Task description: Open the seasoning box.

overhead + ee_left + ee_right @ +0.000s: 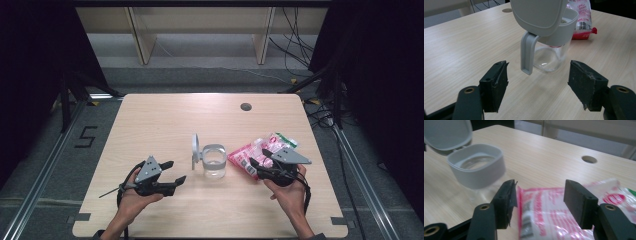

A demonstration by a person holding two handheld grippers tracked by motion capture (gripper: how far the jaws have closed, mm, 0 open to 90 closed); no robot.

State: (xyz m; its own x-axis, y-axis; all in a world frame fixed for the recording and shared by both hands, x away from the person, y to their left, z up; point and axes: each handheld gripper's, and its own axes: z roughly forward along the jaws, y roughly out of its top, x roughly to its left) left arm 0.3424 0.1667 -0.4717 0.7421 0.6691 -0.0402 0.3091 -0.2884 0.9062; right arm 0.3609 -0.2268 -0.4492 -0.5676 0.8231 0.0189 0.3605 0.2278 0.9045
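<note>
Pale wood table (165, 120) under the high view, grommet hole (245, 106) near the far edge, dark floor all round. Dead centre: clear jar (215, 162) standing upright, grey collar on top, lid (195, 150) flipped up on its left side. Just right of it, touching or nearly so, pink packet (250, 156) lying flat with a green end pointing away. Left gripper (172, 172) low on the table, left of the jar and apart from it, jaws spread wide, nothing between them; jar handle (527, 53) straight ahead in the left gripper view. Right gripper (256, 167) down at the packet's near end, jaws spread, straddling the packet (541, 212) in the right gripper view, not pinching it.
</note>
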